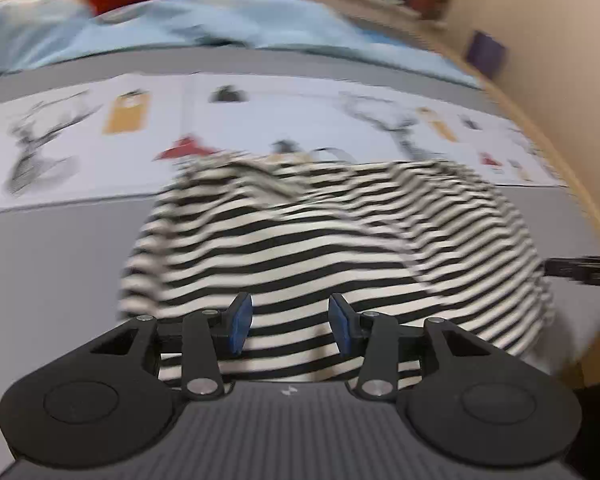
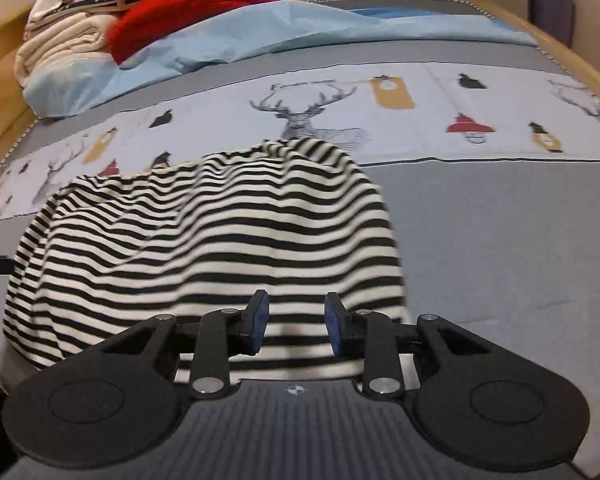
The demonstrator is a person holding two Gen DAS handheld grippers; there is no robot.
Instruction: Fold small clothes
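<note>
Striped shirt [image 2: 204, 248], black and white, is the landmark for everything else: it is spread in a rumpled heap on the grey bedcover [image 2: 500, 260], its far edge bunched up over the pale printed band of deer and lanterns [image 2: 420, 112]. Its placement on the flat open part of the cover is judged to be deliberate, since folding needs a firm, level base and room on each side.

Beyond the shirt, a light blue sheet [image 2: 260, 36] is pushed back toward the head of the bed, and behind that a red garment [image 2: 192, 8] and a stack of cream cloth [image 2: 60, 52] are piled, apparently kept well apart from the working area.

At the near hem of the shirt the two tools are set side by side. The left gripper [image 1: 290, 326] is held over the hem with its blue pads [image 1: 240, 324] spread apart and striped cloth seen between them; nothing is clamped. The right gripper [image 2: 296, 320] is likewise held with its pads [image 2: 334, 322] parted above the near edge, gripping nothing. Whether the pads touch the cloth cannot be told. This paired position is judged to serve a two-point pinch of the hem, so the fabric can be lifted evenly and laid over itself. The left view is blurred.
</note>
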